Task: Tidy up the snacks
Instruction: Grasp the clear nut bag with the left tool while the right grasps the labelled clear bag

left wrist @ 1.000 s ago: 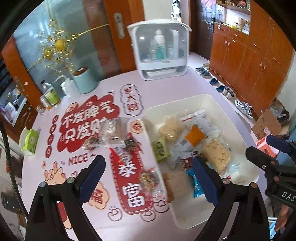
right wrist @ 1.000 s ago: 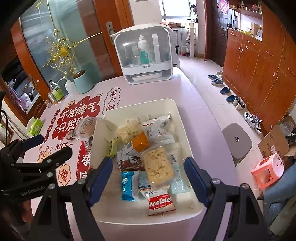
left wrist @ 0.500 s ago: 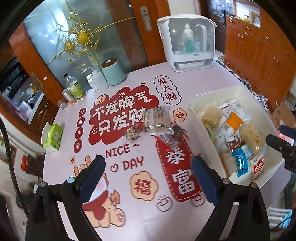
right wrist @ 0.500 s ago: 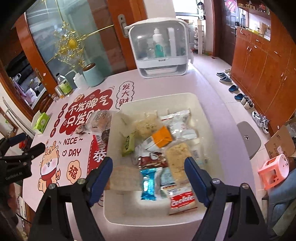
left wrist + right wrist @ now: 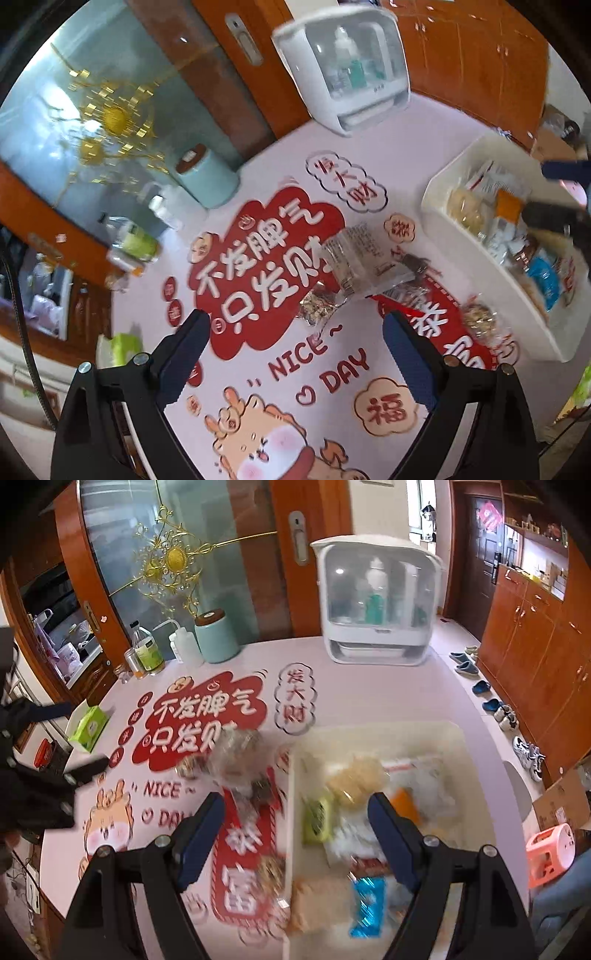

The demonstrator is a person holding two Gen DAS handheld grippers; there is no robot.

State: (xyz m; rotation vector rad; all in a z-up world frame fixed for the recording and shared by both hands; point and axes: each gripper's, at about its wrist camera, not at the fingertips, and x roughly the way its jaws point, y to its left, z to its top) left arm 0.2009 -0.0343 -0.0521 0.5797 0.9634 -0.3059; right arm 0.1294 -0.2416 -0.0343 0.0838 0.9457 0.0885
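White bin (image 5: 443, 218) right of frame, packed with mixed snack packets (image 5: 513, 229). Loose clear packets (image 5: 364, 264) frame centre on table (image 5: 424, 147). Left gripper (image 5: 295, 354) spread, empty. Right gripper (image 5: 295, 823) spread, empty, over bin's left wall.

Snack tray (image 5: 369, 738) contents motion-blurred; wrappers (image 5: 236, 760) beside it unreadable.

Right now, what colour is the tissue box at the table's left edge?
Green tissue box, white tissue showing; clearest in right wrist view.

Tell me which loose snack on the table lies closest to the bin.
The small granola pack, lying alone against the white bin wall. The large clear pack and small pack beside it sit farther left, mid-table.
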